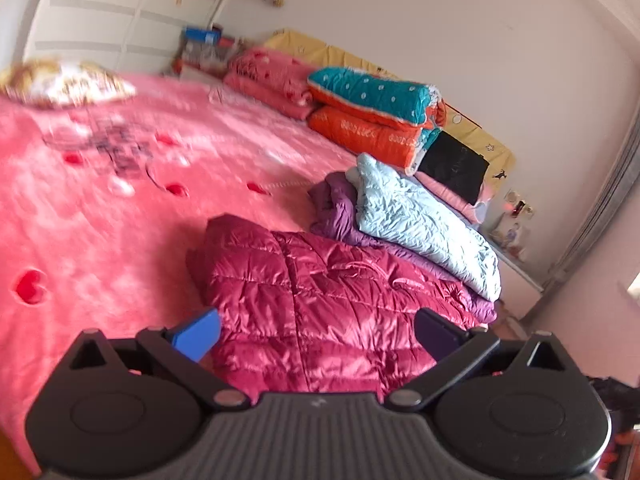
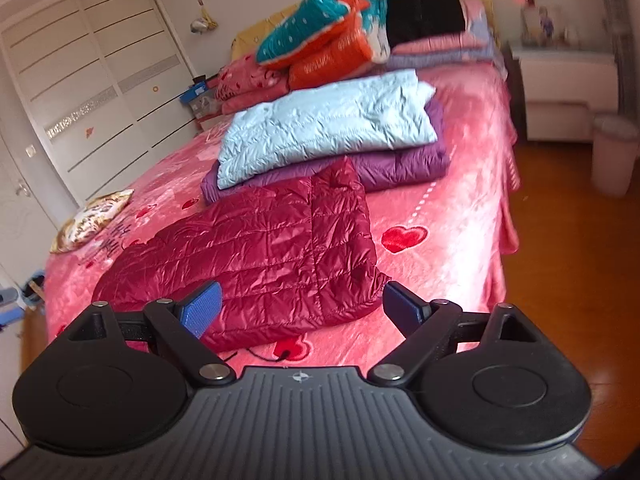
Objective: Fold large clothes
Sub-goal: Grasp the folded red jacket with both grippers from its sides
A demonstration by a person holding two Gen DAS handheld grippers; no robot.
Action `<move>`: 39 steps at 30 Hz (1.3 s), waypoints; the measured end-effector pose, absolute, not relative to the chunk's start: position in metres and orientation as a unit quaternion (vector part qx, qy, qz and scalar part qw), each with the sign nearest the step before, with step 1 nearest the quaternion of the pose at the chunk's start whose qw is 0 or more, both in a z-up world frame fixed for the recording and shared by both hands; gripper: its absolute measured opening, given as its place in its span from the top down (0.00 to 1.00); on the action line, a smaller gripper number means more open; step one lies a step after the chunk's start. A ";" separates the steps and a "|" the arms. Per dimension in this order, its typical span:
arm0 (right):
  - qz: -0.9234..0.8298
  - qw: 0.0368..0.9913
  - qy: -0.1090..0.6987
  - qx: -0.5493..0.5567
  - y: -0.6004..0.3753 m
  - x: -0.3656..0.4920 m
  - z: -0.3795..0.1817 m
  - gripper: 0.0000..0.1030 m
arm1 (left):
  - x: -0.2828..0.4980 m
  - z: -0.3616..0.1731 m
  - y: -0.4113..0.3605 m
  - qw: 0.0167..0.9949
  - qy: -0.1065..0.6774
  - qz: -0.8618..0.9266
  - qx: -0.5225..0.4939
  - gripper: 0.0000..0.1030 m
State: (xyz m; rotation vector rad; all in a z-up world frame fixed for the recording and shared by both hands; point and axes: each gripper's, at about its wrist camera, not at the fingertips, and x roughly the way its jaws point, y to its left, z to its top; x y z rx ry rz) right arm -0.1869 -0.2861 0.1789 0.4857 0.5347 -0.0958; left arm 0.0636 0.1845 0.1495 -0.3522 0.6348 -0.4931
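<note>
A dark red quilted jacket (image 2: 256,256) lies folded on the bed (image 2: 460,216), in the lower middle of the right wrist frame. In the left wrist frame the same jacket (image 1: 320,304) fills the lower centre, just in front of the camera.

The left gripper (image 1: 318,336) has its jaws wide apart and they hold nothing; the jacket shows between the two blue pads. The right gripper (image 2: 300,312) also has its jaws wide and empty, over the near edge of the jacket. Whether the pads touch the cloth, I cannot tell.

Behind the red jacket, toward the middle of the right wrist frame, a light blue jacket (image 2: 328,120) lies folded on top of a purple jacket (image 2: 404,168). The red jacket touches the purple one at its far end.

At the top of that frame, folded quilts (image 2: 328,28) in teal and orange are stacked near the headboard. A patterned cushion (image 2: 94,220) rests at the left edge of the bed. A white wardrobe (image 2: 92,80) stands in the upper left.
</note>
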 end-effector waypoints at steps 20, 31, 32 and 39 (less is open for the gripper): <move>0.113 0.841 0.329 0.414 -0.404 0.036 0.026 0.00 | 0.246 0.037 0.188 0.802 0.467 -0.272 -0.255 0.01; 0.232 0.775 0.379 0.448 -0.364 0.107 0.023 0.00 | 0.281 0.018 0.146 0.748 0.515 -0.328 -0.260 0.01; 0.239 0.763 0.381 0.465 -0.365 0.112 0.022 0.00 | 0.285 0.018 0.141 0.742 0.522 -0.332 -0.259 0.01; 0.223 0.735 0.412 0.491 -0.349 0.130 0.021 0.00 | 0.291 0.014 0.122 0.726 0.543 -0.325 -0.269 0.02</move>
